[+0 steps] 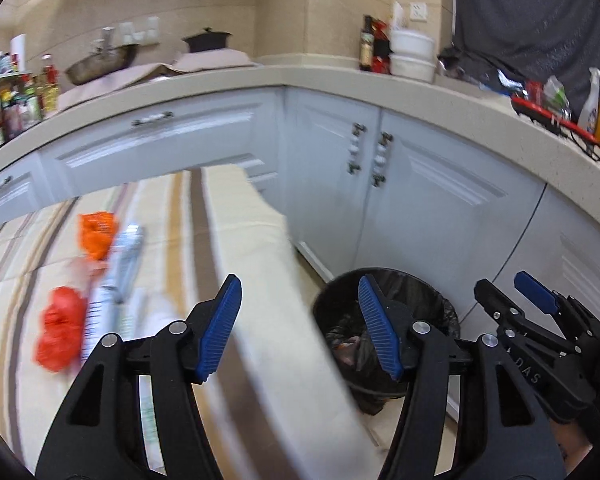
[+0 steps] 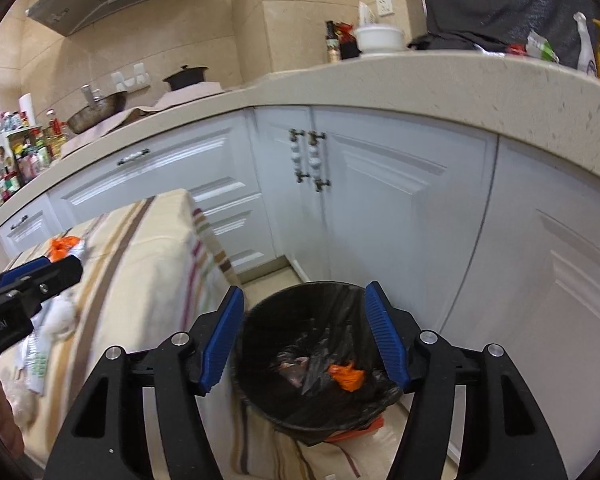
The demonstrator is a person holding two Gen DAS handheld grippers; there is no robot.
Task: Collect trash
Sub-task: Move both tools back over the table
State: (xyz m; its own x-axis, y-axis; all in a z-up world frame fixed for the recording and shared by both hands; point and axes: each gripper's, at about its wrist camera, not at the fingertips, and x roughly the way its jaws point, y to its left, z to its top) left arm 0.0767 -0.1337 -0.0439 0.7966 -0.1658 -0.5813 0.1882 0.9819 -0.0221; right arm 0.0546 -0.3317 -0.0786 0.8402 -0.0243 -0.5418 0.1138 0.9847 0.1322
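My left gripper [image 1: 300, 328] is open with nothing between its blue pads, above the edge of a table with a striped cloth [image 1: 256, 240]. On the cloth lie a crumpled orange bag [image 1: 97, 234], a red-orange wad [image 1: 60, 332] and a silvery wrapper [image 1: 126, 256], all blurred. My right gripper [image 2: 304, 332] is open and empty above a black-lined trash bin [image 2: 300, 304]. An orange scrap [image 2: 346, 376] lies inside it on dark rubbish. The bin [image 1: 432, 296] and the right gripper [image 1: 508, 292] also show in the left wrist view. The left gripper [image 2: 48, 270] shows at the left in the right wrist view.
White cabinet doors [image 2: 400, 208] stand close behind the bin, under a beige counter [image 2: 420, 84] with bottles and bowls. The table [image 2: 152, 272] stands just left of the bin, with white tissue [image 2: 60, 316] on it. An orange item [image 2: 352, 434] lies on the floor beneath the bin.
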